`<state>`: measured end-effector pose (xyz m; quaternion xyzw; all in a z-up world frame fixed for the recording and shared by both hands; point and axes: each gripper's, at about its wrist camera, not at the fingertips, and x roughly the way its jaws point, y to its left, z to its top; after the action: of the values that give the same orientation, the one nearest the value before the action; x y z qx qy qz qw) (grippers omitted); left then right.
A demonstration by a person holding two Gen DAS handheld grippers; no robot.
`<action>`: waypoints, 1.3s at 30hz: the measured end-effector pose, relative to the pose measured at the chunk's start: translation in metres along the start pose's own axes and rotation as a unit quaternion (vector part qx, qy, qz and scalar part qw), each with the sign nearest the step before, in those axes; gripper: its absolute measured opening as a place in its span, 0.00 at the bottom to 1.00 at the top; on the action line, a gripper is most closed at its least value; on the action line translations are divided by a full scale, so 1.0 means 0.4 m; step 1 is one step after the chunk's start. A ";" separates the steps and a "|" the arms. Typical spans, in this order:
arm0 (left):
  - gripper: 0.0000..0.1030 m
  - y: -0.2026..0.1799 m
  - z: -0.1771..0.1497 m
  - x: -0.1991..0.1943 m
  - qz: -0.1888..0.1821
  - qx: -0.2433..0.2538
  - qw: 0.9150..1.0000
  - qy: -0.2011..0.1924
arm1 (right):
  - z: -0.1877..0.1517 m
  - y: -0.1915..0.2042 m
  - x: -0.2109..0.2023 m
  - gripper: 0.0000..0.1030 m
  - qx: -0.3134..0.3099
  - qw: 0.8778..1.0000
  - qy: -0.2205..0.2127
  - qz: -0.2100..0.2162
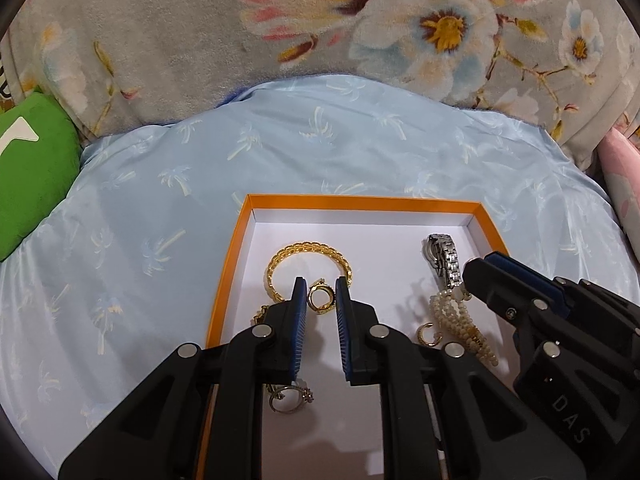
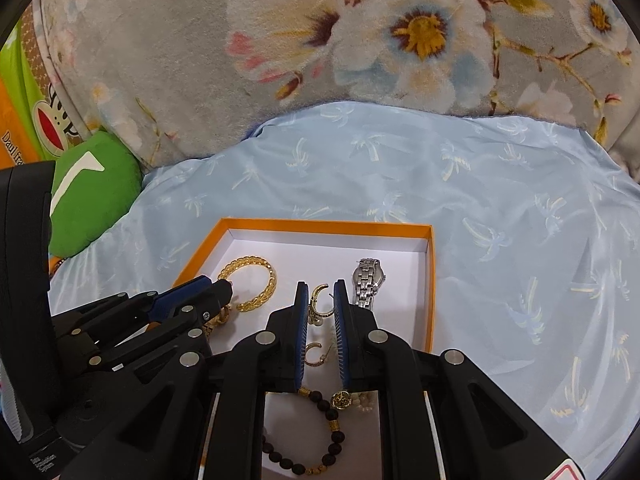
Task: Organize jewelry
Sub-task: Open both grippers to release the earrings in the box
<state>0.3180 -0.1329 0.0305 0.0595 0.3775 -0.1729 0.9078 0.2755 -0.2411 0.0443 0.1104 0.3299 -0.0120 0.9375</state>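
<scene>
Both grippers near-closed, empty, over the box (image 1: 236,264): left gripper (image 1: 321,285) has the earring (image 1: 322,296) dead ahead, frame centre, bangle (image 1: 308,264) behind; right gripper (image 2: 321,290) nearer the watch (image 2: 366,282), centre-right.

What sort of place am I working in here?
Probably a bed at home: a floral blanket, a blue sheet and a green pillow surround the orange box of jewelry.
</scene>
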 end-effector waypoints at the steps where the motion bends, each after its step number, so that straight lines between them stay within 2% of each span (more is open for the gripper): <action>1: 0.14 0.001 -0.001 0.001 0.000 0.000 1.000 0.000 | -0.002 0.001 0.002 0.12 0.000 1.000 0.001 0.000; 11: 0.15 -0.004 -0.003 0.003 0.002 0.005 1.000 -0.004 | -0.005 0.004 0.008 0.12 -0.007 1.000 0.001 -0.006; 14: 0.24 -0.004 -0.003 0.007 0.006 0.003 1.000 -0.002 | -0.006 0.007 0.007 0.14 -0.012 1.000 -0.004 -0.012; 16: 0.34 -0.004 -0.003 0.003 0.010 0.003 1.000 -0.007 | -0.007 0.009 0.005 0.14 -0.016 1.000 -0.006 -0.016; 39: 0.34 -0.009 -0.004 -0.015 0.019 0.008 1.000 -0.016 | -0.011 0.006 -0.010 0.16 -0.015 1.000 -0.013 -0.019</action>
<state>0.3115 -0.1344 0.0336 0.0710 0.3605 -0.1599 0.9162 0.2699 -0.2381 0.0441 0.0898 0.3203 -0.0258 0.9427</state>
